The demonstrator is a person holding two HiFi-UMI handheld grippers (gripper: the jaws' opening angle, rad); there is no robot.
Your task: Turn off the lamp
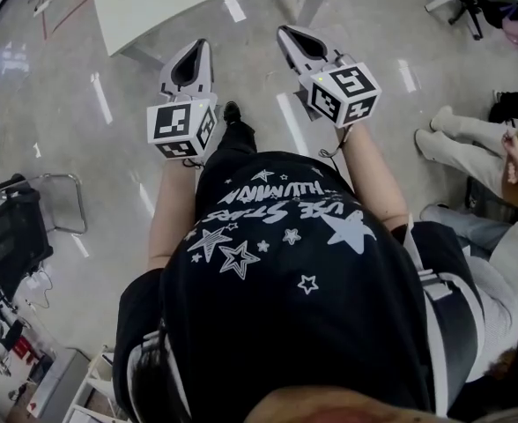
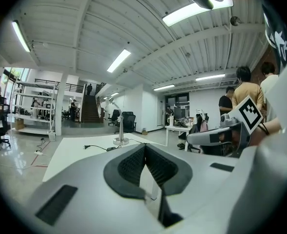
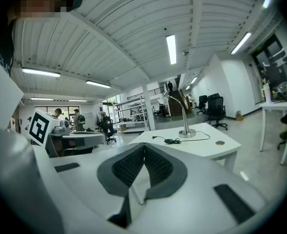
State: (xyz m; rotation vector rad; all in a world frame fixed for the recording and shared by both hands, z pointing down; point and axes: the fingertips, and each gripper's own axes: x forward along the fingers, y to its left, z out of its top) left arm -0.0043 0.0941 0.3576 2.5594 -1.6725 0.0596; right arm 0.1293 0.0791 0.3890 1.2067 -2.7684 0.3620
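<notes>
You hold your two grippers out side by side, roughly level: the left gripper (image 1: 202, 46) and the right gripper (image 1: 284, 33), both with jaws pressed together and empty. One desk lamp (image 3: 184, 117) stands on the white table (image 3: 205, 148) ahead, well apart from both. Its head is hard to make out, and the head view cuts the table off.

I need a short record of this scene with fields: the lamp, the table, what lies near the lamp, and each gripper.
lamp: stands upright on the table; lit or not, cannot tell
table: white, ahead of both grippers
cable: lies on the table beside the lamp's base
left gripper: shut, empty, far from the lamp
right gripper: shut, empty, far from the lamp
</notes>
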